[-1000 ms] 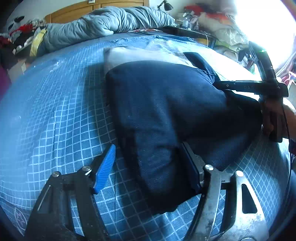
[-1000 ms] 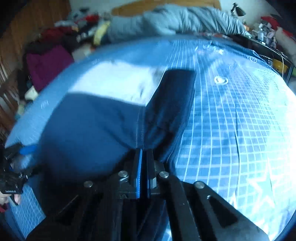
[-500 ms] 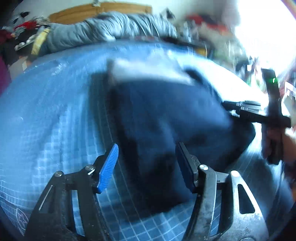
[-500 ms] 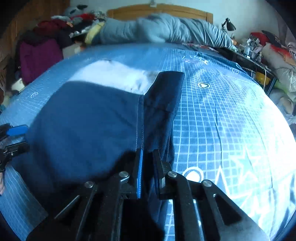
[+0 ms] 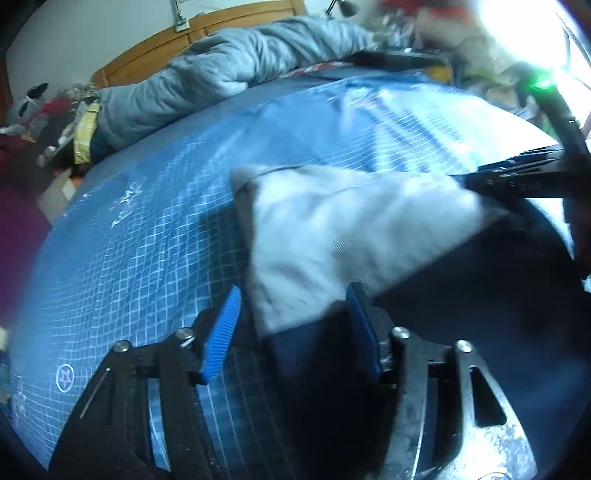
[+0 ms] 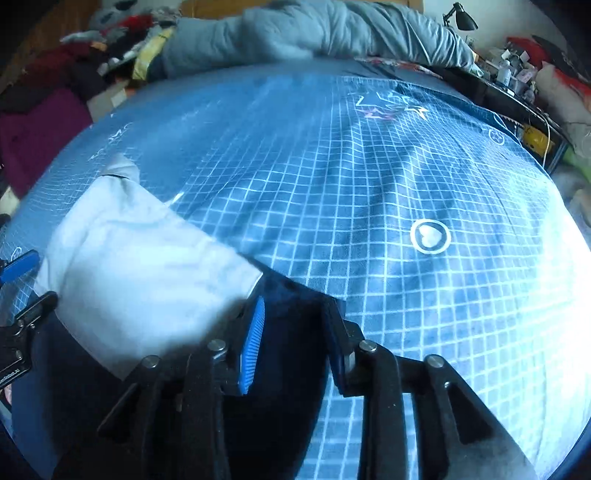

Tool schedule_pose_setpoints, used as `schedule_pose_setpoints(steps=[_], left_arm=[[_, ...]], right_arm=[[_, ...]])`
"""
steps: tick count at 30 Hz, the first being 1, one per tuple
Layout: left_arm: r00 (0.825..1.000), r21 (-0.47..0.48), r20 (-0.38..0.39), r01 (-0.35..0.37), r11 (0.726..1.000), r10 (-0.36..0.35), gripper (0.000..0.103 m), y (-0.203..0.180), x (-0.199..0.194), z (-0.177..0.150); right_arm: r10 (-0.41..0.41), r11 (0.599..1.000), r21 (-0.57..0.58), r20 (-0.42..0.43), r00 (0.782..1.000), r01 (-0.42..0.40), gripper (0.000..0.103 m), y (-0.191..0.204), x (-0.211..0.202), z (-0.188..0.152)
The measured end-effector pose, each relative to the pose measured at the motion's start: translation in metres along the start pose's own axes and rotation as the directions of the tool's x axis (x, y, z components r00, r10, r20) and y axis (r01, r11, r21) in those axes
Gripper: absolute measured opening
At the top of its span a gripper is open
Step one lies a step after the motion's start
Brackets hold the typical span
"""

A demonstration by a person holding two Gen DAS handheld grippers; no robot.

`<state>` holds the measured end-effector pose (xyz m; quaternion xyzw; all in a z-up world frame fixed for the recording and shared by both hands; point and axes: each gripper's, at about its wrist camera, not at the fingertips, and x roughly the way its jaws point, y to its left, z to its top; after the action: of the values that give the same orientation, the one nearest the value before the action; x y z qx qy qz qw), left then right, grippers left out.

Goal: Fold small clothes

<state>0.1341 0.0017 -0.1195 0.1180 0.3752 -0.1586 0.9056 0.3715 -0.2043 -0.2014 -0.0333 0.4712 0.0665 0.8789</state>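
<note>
left wrist view: left gripper [image 5: 291, 325] has its fingers spread w/ a clear gap, straddling the near edge of the garment [image 5: 351, 236], a small navy piece w/ a pale grey-white panel facing up. it lies on the blue grid bedsheet [image 5: 147, 236]. right gripper's dark frame shows at the far right edge, by the garment's other side.

right wrist view: right gripper [image 6: 291, 332] fingers also apart, navy cloth betw. them, not pinched. garment sits lower left on the sheet; grey duvet [image 6: 314, 33] bunched at the head of the bed.
</note>
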Motion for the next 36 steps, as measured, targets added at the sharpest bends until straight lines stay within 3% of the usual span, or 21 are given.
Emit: schedule_pose_setpoints(steps=[4,7,9,12,17,18,19,21,22,23,26,29,32,36], left_arm=[[0.994,0.056,0.077,0.074,0.996,-0.078,0.056,-0.007,-0.065,-0.044],[0.994,0.077,0.031,0.104,0.992,-0.107,0.062,-0.015,-0.084,-0.085],[0.996,0.094,-0.027,0.082,0.992,-0.079,0.063,-0.024,-0.079,-0.108],[0.997,0.036,-0.023,0.079,0.996,-0.078,0.066,-0.023,-0.092,-0.114],[0.999,-0.061,-0.027,0.030,0.998,-0.032,0.067,-0.013,-0.123,-0.111],[0.999,-0.075,-0.028,0.020,0.997,-0.022,0.070,-0.011,-0.133,-0.114],[0.999,-0.097,-0.034,0.005,0.995,-0.008,0.074,-0.011,-0.141,-0.124],[0.998,-0.135,-0.059,-0.036,0.990,0.028,0.082,-0.005,-0.147,-0.140],[0.996,-0.155,-0.076,-0.066,0.986,0.054,0.082,-0.003,-0.149,-0.147],[0.992,-0.182,-0.101,-0.094,0.979,0.077,0.083,-0.001,-0.149,-0.155],[0.979,-0.262,-0.172,-0.153,0.953,0.110,0.085,0.004,-0.139,-0.169],[0.964,-0.318,-0.249,-0.175,0.932,0.096,0.089,0.006,-0.120,-0.185],[0.963,-0.381,-0.256,-0.186,0.906,0.090,0.103,0.010,-0.110,-0.189],[0.954,-0.412,-0.280,-0.219,0.884,0.106,0.103,0.011,-0.101,-0.184]], right_arm=[[0.040,0.998,-0.061,0.156,0.987,-0.031,0.033,0.009,-0.080,-0.034],[0.039,0.993,-0.113,0.205,0.978,-0.016,0.033,0.024,-0.133,-0.096],[0.005,0.989,-0.146,0.178,0.984,0.021,0.033,0.033,-0.141,-0.136],[-0.026,0.978,-0.205,0.090,0.996,0.044,0.034,0.050,-0.130,-0.189],[-0.071,0.988,-0.126,0.130,0.989,0.088,0.041,0.040,-0.156,-0.186],[-0.073,0.989,-0.118,0.148,0.986,0.091,0.042,0.039,-0.170,-0.187],[-0.073,0.988,-0.120,0.171,0.983,0.094,0.048,0.041,-0.184,-0.192],[-0.051,0.990,-0.120,0.198,0.979,0.075,0.075,0.043,-0.207,-0.204],[-0.038,0.991,-0.117,0.198,0.979,0.062,0.097,0.043,-0.215,-0.211],[-0.036,0.992,-0.116,0.188,0.981,0.058,0.103,0.043,-0.219,-0.218],[-0.035,0.995,-0.084,0.128,0.991,0.046,0.103,0.043,-0.227,-0.242],[-0.071,0.995,-0.067,0.092,0.993,0.077,0.103,0.037,-0.223,-0.262],[-0.087,0.996,-0.015,0.030,0.996,0.087,0.103,0.027,-0.217,-0.276],[-0.074,0.996,0.053,-0.066,0.995,0.078,0.103,0.015,-0.201,-0.297]])
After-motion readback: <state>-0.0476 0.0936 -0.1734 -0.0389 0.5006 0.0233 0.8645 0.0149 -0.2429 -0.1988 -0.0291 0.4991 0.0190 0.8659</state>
